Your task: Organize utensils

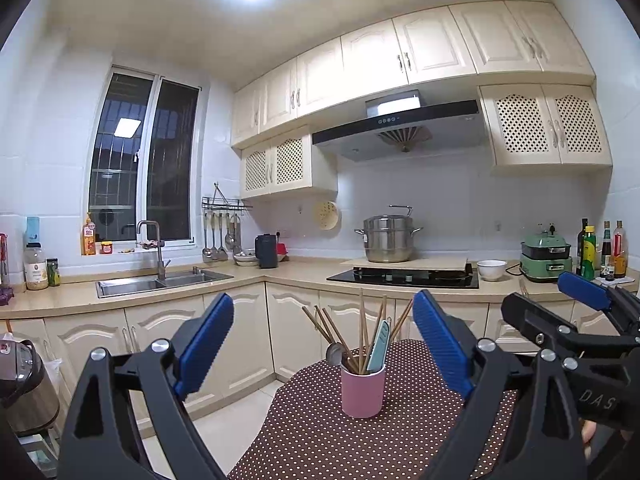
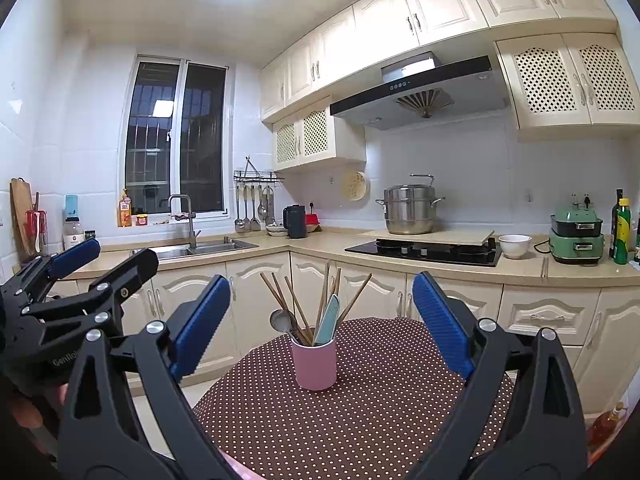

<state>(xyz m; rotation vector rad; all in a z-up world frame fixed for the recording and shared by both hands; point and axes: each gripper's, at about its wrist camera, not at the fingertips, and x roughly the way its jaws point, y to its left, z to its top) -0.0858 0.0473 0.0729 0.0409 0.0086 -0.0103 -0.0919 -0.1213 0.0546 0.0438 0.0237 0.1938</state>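
Observation:
A pink cup [image 1: 363, 391] stands upright on a round table with a brown polka-dot cloth [image 1: 320, 440]. It holds several wooden chopsticks [image 1: 362, 328], a metal spoon [image 1: 335, 354] and a pale green utensil [image 1: 379, 346]. My left gripper [image 1: 323, 344] is open and empty, held above the table short of the cup. My right gripper [image 2: 321, 322] is open and empty too, facing the same cup [image 2: 315, 364] with its chopsticks [image 2: 324, 300] and spoon [image 2: 280, 321]. Each gripper shows at the edge of the other's view.
Kitchen counter runs behind the table with a sink [image 1: 160, 282], a hob [image 1: 404, 278] carrying a steel pot [image 1: 388, 240], a white bowl [image 1: 491, 270] and a green cooker [image 1: 546, 256]. A rice cooker [image 1: 22, 384] stands low on the left. Floor lies left of the table.

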